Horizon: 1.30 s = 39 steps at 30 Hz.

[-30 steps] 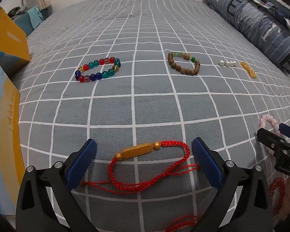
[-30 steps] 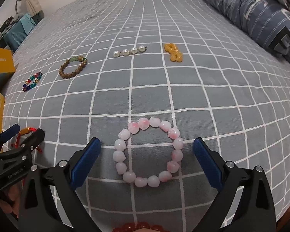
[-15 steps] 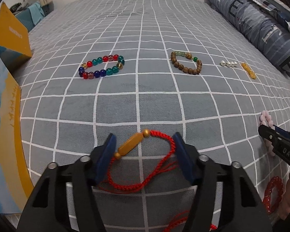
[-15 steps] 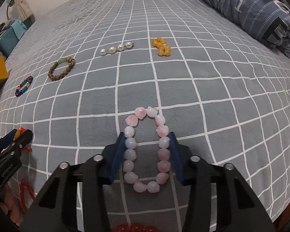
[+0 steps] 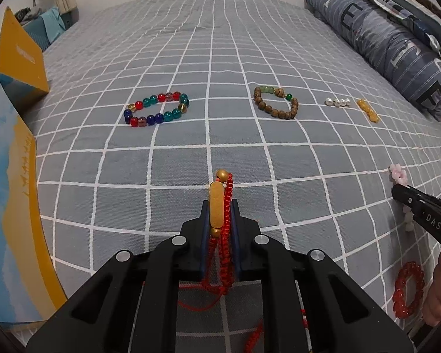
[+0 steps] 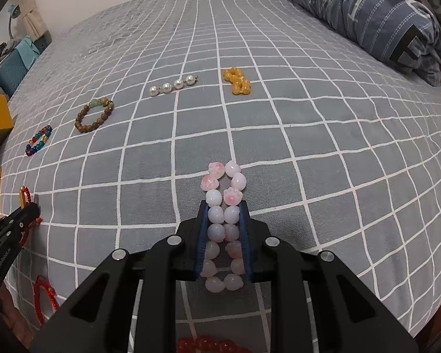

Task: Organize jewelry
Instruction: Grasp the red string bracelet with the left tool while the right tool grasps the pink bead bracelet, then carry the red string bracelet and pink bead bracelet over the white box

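My left gripper (image 5: 219,206) is shut on a red cord bracelet with a gold bar (image 5: 217,206), squeezed flat between the blue pads. My right gripper (image 6: 222,206) is shut on a pink and white bead bracelet (image 6: 223,194), pressed into two rows. Both are low over the grey checked bed cover (image 5: 161,161). A row lies farther back: a multicoloured bead bracelet (image 5: 157,109), a brown wooden bead bracelet (image 5: 276,103), a short pearl strand (image 5: 337,102) and an amber bead piece (image 5: 367,111). The right gripper shows at the left view's right edge (image 5: 397,189).
A red bead bracelet (image 5: 408,289) lies near the front edge on the right. Another red cord bracelet (image 6: 44,297) lies front left. Yellow and blue boxes (image 5: 20,58) stand at the left. A folded striped duvet (image 5: 397,38) lies at the back right.
Both grippers have closed from wide open. The left now pinches the red cord bracelet, the right pinches the pink bead bracelet, each loop squeezed narrow.
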Each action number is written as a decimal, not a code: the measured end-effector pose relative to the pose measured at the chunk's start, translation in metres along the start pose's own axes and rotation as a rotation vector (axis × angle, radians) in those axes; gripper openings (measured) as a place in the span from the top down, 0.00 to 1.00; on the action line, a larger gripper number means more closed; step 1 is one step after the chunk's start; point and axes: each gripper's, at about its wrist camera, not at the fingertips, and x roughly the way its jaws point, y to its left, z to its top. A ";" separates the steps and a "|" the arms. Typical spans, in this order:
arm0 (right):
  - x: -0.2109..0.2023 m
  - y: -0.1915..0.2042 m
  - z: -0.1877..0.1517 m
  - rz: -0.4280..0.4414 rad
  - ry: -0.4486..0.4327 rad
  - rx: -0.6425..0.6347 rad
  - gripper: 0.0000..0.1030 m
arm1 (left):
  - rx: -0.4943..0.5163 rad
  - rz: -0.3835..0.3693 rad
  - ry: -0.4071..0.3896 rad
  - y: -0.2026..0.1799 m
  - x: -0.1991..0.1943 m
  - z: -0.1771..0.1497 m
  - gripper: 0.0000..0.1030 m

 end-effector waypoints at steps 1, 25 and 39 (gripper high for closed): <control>-0.001 0.000 -0.001 0.002 -0.006 -0.001 0.82 | 0.000 -0.001 -0.003 0.000 -0.001 0.000 0.88; -0.067 0.012 -0.012 0.025 -0.167 -0.041 0.82 | -0.003 0.049 -0.156 -0.004 -0.073 -0.004 0.88; -0.105 0.024 -0.019 0.028 -0.253 -0.064 0.82 | -0.001 0.036 -0.241 -0.002 -0.118 -0.011 0.88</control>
